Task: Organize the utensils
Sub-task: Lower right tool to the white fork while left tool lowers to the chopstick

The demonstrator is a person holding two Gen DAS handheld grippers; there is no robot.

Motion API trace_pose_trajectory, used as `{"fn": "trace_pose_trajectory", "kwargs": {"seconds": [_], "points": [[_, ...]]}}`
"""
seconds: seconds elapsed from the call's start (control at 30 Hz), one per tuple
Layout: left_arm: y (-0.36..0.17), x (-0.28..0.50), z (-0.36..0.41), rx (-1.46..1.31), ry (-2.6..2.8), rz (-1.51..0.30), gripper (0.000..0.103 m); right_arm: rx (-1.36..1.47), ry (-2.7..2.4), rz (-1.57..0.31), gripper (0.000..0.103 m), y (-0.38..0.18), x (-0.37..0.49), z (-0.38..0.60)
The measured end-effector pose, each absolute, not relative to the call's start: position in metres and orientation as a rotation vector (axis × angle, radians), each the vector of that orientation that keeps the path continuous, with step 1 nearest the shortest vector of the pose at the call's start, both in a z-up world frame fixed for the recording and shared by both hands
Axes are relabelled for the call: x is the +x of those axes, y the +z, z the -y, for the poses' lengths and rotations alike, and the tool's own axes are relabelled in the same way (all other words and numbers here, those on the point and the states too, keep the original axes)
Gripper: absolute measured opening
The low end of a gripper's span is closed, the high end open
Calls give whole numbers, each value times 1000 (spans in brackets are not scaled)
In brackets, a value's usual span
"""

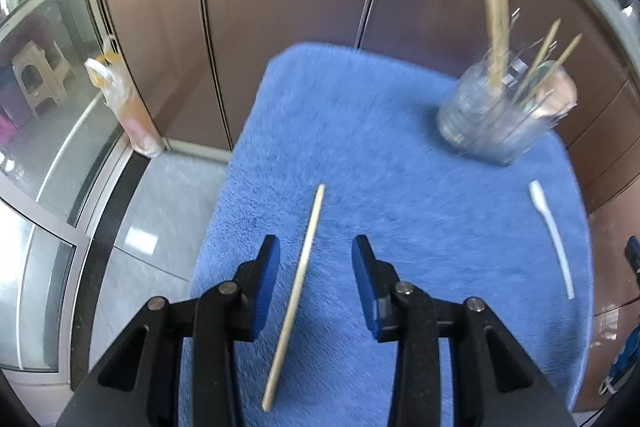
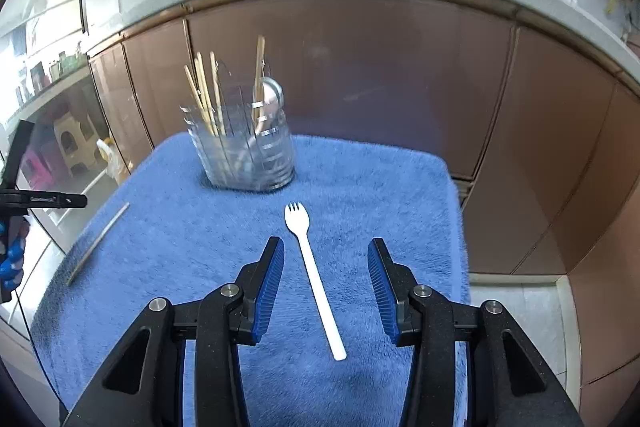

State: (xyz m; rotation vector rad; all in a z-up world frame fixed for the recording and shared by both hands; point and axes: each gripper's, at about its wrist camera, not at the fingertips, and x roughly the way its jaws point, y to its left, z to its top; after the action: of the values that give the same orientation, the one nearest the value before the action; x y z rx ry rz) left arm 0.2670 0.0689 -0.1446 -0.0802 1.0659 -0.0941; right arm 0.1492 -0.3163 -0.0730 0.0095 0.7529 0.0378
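**Two grippers over a chopstick and a fork**

The left gripper (image 1: 316,247) is wide apart. A wooden chopstick (image 1: 298,287) lies flat on the blue towel (image 1: 360,147) between its fingers, not touching them. The right gripper (image 2: 326,251) is wide apart too, with a white plastic fork (image 2: 314,275) lying between its fingers. A clear holder (image 2: 248,151) with more chopsticks stands upright at the back of the towel.

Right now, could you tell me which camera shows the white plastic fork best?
The right wrist view: the white plastic fork lies centred between the open jaws, tines plain. The left wrist view shows it only blurred near the blue mat's right edge.
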Motion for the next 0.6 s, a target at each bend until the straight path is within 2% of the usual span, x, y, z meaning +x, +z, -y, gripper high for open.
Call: {"fn": "trace_pose_trajectory", "kwargs": {"seconds": [0.33,0.4,0.47,0.6], "points": [[-186,309,-62,-22,-134,-1228,35,20,207,-969,38,-115,213,313],[-190,314,-61,-15,-132,-1254,32,4,228,-1010,38,-122,228,308],[-195,320,-61,-11,-138,-1289,24,-1,252,-1038,37,-127,239,304],[-198,329,-59,7,-148,-1321,22,-17,277,-1094,32,-135,262,298]]}}
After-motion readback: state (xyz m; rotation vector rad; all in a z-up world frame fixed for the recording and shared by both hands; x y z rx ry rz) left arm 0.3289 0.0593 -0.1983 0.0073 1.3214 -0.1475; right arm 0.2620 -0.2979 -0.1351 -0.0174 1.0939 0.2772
